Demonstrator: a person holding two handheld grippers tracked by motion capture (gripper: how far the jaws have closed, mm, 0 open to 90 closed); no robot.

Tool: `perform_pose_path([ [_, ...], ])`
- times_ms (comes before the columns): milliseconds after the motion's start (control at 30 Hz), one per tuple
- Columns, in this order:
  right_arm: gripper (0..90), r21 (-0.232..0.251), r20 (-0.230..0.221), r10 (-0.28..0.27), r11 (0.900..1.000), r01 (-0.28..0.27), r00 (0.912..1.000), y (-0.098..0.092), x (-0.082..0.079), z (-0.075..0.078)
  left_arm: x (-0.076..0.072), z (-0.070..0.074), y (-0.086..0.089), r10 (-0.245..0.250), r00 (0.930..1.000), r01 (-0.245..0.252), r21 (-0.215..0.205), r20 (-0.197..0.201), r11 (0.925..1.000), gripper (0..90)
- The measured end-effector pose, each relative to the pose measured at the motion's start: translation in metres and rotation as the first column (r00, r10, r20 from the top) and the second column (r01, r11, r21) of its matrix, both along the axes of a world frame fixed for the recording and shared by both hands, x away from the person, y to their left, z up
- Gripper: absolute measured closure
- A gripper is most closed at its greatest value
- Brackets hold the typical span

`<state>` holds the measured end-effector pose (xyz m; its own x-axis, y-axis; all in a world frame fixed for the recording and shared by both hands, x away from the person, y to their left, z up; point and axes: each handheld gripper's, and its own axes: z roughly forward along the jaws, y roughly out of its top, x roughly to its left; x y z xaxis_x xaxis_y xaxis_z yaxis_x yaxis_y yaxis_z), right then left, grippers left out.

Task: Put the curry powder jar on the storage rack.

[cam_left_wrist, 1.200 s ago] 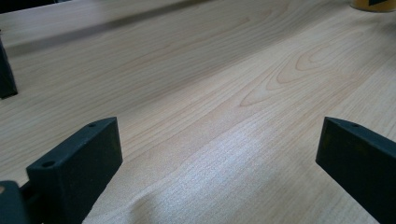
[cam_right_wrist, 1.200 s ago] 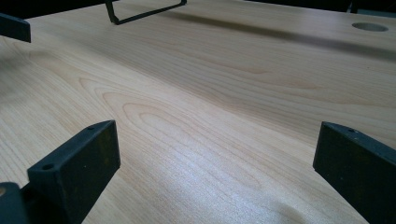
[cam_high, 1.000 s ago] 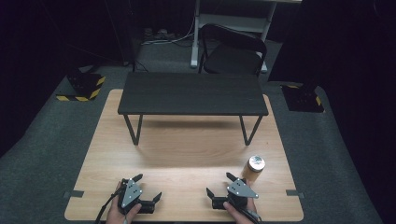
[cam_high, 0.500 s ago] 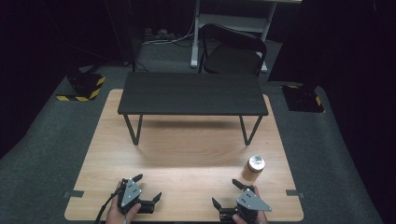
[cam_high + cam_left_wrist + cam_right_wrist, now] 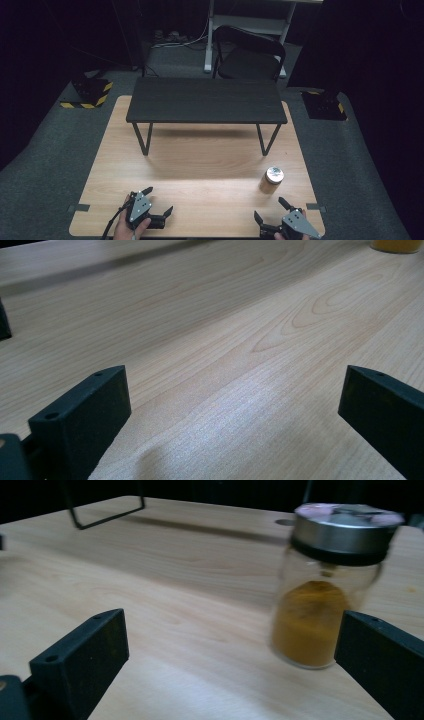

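A small glass jar (image 5: 272,181) with a metal lid and orange powder inside stands upright on the wooden tabletop (image 5: 200,170), at its right side. My right gripper (image 5: 270,210) is near the front edge, just short of the jar, and open. In the right gripper view the jar (image 5: 320,610) stands ahead, to the right of the middle, beyond my gripper (image 5: 230,635), whose jaws are wide apart and empty. My left gripper (image 5: 158,201) rests at the front left, open. Between its jaws (image 5: 235,390) lies bare wood, and the jar's base (image 5: 396,245) is far off at the top right.
A low black bench (image 5: 206,100) on thin metal legs stands across the far half of the tabletop. Behind it on the floor is a black folding chair (image 5: 247,57). Grey carpet (image 5: 45,165) surrounds the table, with striped black-and-yellow blocks (image 5: 90,92) at the left.
My right gripper has drawn back toward the front edge and shifted right, so it now sits below the jar. The left gripper and the jar have not moved.
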<state>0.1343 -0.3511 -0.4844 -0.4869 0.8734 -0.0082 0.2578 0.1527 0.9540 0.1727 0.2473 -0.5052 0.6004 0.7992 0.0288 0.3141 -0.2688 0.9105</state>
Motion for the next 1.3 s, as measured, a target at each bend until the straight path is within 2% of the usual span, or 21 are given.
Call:
perform_pose_path([
  [133, 0.4, 0.002, 0.001, -0.054, 0.999, 0.054, 0.9985, 0.001, 0.014, -0.002, 0.0, 0.0, 0.0, -0.001, 1.0, 0.001, 0.0, 0.001, 1.0, 0.5],
  [433, 0.5, -0.04, -0.001, -0.136, 0.99, 0.136, 0.9907, 0.01, 0.043, -0.011, 0.0, 0.0, 0.0, -0.001, 1.0, 0.001, 0.0, 0.001, 1.0, 0.5],
  [467, 1.7, -0.037, 0.006, -0.147, 0.988, 0.147, 0.9891, 0.011, 0.049, -0.014, 0.0, 0.0, 0.0, -0.002, 1.0, 0.002, -0.002, 0.001, 1.0, 0.5],
  [633, 7.2, -0.026, 0.019, -0.166, 0.986, 0.167, 0.9859, 0.013, 0.058, -0.019, 0.0, 0.0, 0.0, -0.002, 1.0, 0.002, -0.001, 0.002, 1.0, 0.5],
  [733, 14.5, -0.011, 0.034, -0.179, 0.984, 0.18, 0.9832, 0.016, 0.062, -0.022, 0.0, 0.0, 0.001, -0.003, 1.0, 0.003, -0.002, 0.002, 1.0, 0.5],
  [800, 23.4, 0.006, 0.057, -0.191, 0.982, 0.191, 0.98, 0.019, 0.063, -0.026, 0.0, 0.0, 0.0, -0.002, 1.0, 0.002, -0.001, 0.001, 1.0, 0.5],
  [933, 30.1, 0.026, 0.051, -0.196, 0.981, 0.195, 0.9793, 0.02, 0.063, -0.029, 0.0, 0.0, 0.0, -0.002, 1.0, 0.002, 0.0, 0.003, 1.0, 0.5],
  [1300, 30.9, 0.023, 0.04, -0.196, 0.98, 0.195, 0.9797, 0.02, 0.065, -0.026, -0.001, 0.0, 0.0, -0.001, 1.0, 0.001, -0.001, 0.004, 1.0, 0.5],
])
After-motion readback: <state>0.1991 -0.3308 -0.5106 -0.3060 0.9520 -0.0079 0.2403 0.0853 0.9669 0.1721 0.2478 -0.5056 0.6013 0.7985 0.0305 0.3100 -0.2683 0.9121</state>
